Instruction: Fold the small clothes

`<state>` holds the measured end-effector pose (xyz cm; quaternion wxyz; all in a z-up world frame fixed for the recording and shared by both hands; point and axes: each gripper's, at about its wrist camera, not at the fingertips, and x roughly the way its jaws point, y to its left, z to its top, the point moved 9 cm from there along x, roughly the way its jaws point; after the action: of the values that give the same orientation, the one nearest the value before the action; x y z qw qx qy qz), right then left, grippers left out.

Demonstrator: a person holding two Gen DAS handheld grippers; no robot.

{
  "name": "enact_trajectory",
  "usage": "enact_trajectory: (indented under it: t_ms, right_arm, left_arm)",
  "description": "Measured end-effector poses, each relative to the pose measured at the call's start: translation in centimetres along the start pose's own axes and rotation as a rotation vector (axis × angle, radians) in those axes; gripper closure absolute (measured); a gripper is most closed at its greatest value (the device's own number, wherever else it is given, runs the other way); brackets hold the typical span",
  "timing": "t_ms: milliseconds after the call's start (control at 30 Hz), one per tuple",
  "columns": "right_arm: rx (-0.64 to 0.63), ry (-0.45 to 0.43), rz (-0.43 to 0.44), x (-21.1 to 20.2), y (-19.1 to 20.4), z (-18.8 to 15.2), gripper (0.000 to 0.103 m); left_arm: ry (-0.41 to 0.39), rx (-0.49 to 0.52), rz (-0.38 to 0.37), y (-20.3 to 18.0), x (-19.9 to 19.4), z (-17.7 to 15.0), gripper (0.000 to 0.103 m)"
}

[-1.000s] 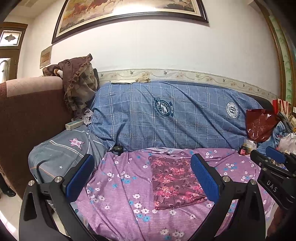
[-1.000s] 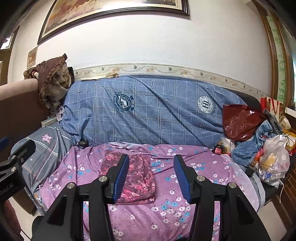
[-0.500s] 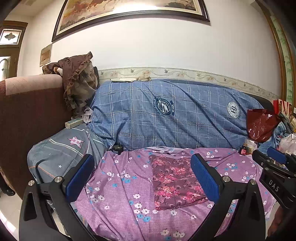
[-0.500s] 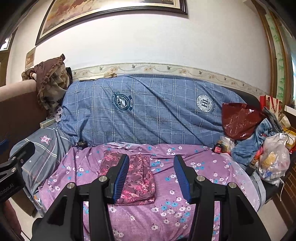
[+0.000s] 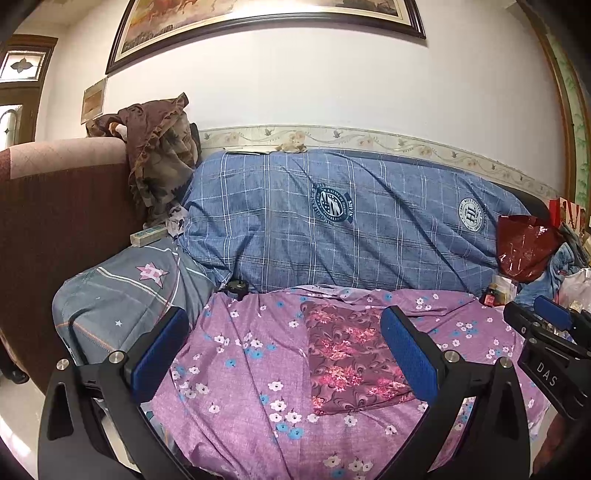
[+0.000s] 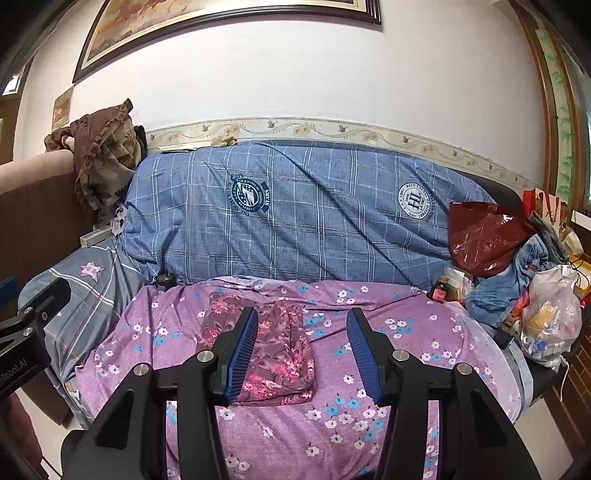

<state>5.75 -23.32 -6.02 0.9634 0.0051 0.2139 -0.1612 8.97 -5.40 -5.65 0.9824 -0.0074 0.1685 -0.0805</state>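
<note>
Left wrist view: looks forward, slightly down, from near the sofa's (image 5: pixel 332 221) left end; right wrist view: same heading, set further right; both share purple floral sheet (image 6: pixel 388 306), folded maroon garment (image 5: pixel 347 354), wall painting.

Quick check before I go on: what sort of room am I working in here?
Most likely a lived-in home living room. A sofa against the wall is draped in a blue checked cover and a purple flowered sheet, a large framed painting hangs above it, and bags crowd one end.
</note>
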Motion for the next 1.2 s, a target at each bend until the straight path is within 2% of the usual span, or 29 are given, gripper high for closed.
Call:
enact_trajectory:
  t_ms: [533, 1200]
  right_arm:
    - [-0.007, 0.030, 0.002, 1.5, 0.7, -0.8, 0.051]
    - [-0.006, 0.038, 0.010, 2.0, 1.0, -1.1, 0.051]
  left_arm:
    - [0.045, -0.013, 0.009, 0.8, 1.9, -1.1, 0.000]
    - [0.052, -0.009, 0.004, 1.0, 2.3, -1.6, 0.000]
